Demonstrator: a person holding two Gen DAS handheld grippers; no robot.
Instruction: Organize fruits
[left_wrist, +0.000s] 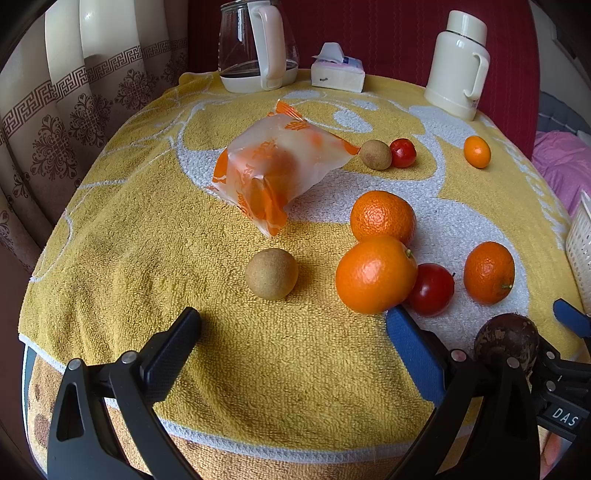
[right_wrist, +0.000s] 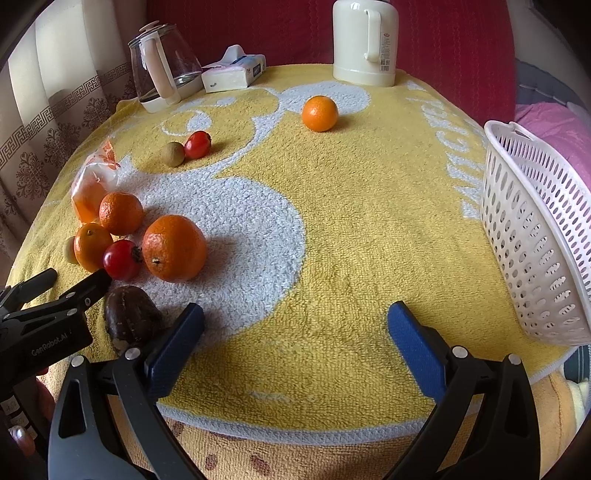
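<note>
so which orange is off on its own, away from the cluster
The small orange at the far side of the towel, in front of the cream thermos. The other three oranges sit bunched by a red fruit.

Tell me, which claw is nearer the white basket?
Right. The right claw hangs open beside the white basket; the left claw sits across the table by the oranges.
</note>
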